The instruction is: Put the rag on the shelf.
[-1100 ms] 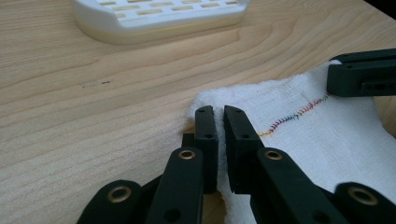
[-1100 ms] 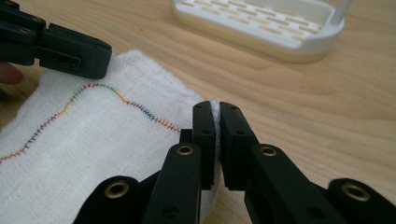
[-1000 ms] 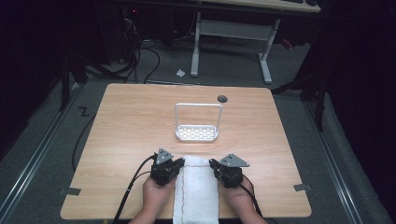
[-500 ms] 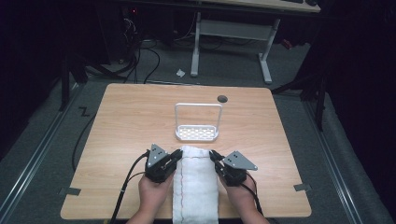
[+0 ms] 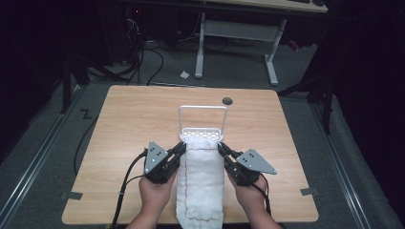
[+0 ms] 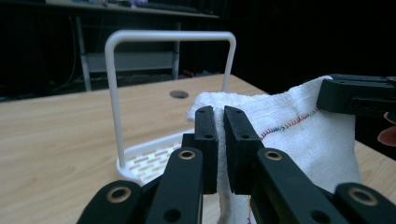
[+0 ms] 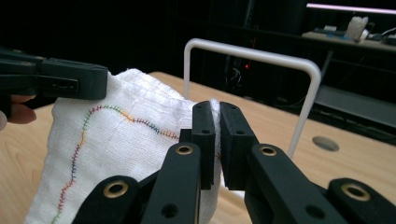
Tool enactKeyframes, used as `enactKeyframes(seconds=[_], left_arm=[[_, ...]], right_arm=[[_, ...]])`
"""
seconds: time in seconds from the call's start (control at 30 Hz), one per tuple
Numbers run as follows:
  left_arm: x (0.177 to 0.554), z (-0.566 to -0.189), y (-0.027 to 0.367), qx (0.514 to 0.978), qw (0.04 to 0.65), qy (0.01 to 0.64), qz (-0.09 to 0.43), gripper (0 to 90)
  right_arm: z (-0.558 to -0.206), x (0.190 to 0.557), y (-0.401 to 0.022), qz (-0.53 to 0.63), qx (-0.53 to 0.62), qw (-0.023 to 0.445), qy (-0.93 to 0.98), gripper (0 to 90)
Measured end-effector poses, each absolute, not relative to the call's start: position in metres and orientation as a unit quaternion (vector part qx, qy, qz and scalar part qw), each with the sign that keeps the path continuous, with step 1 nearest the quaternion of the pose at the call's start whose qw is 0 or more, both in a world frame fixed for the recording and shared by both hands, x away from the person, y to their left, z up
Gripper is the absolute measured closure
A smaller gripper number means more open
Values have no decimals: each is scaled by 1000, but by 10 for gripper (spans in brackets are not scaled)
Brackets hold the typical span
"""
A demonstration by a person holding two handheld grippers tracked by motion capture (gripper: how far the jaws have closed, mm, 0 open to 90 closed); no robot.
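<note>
Grippers (image 5: 200, 151) on white stitched towel (image 5: 200, 186)

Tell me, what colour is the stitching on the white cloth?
The stitching on the cloth is multicoloured: red, orange, yellow, green and blue. The right gripper view shows it best.

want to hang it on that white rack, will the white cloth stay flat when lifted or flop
Probably floppy: the white cloth sags between the left hand-held gripper and right hand-held gripper pinching its corners. It looks thin and light, so it should drape over the white rack rather than tip it.
</note>
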State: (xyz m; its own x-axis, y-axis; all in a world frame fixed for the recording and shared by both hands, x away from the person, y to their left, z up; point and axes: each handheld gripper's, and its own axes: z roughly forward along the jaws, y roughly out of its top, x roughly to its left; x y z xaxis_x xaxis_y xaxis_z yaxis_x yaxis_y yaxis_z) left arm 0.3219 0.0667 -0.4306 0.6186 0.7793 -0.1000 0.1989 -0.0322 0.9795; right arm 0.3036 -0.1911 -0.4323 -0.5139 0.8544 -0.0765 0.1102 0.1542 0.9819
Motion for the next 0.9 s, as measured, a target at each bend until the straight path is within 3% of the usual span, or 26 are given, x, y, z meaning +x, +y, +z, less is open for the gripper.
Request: enactKeyframes(seconds=[0.5,0.9], left_arm=[[332,-364,67,642,630,321,297,846],[341,-357,64,647,626,314,302,847]], right_arm=[[-366,308,-192,588,321,389,632,857],[-353,315,-195,592,319,391,628,858]])
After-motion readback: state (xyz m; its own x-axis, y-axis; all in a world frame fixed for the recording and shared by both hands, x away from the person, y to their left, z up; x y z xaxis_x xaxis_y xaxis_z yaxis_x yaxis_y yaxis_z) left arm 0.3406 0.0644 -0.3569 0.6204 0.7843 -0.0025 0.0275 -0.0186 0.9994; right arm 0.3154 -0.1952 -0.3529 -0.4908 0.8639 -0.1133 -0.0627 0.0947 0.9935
